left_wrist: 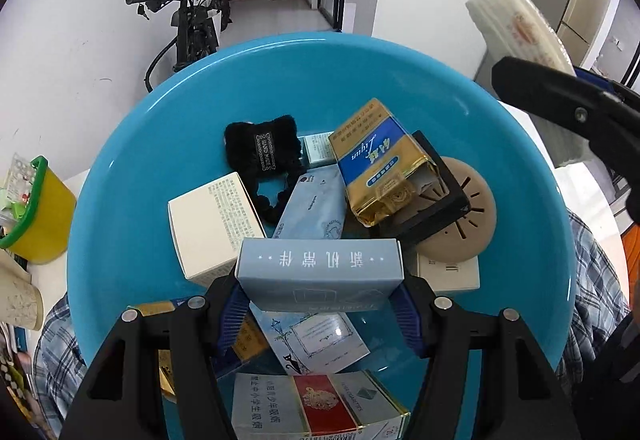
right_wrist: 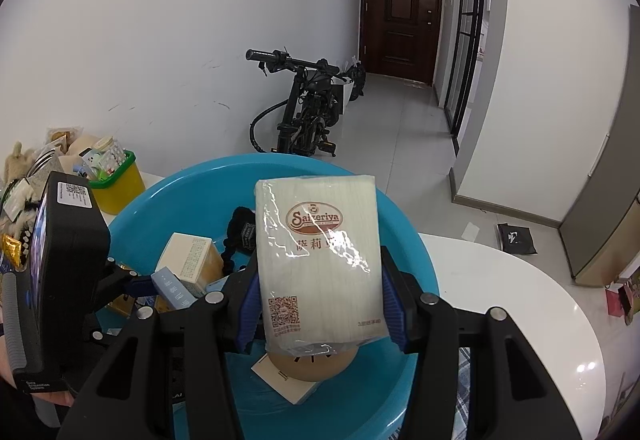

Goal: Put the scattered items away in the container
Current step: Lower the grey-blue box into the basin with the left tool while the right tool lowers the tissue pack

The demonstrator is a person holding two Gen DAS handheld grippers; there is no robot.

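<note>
A big blue plastic basin holds several items: a gold and blue packet, a cream box, a black furry pouch, a tan round disc and a red cigarette pack. My left gripper is shut on a light blue box above the basin's inside. My right gripper is shut on a wrapped pack of napkins above the basin. The napkin pack also shows in the left wrist view at the upper right.
A yellow bin with a green rim full of small things stands left of the basin, also in the right wrist view. The basin sits on a white round table. A black folding bike leans on the wall behind.
</note>
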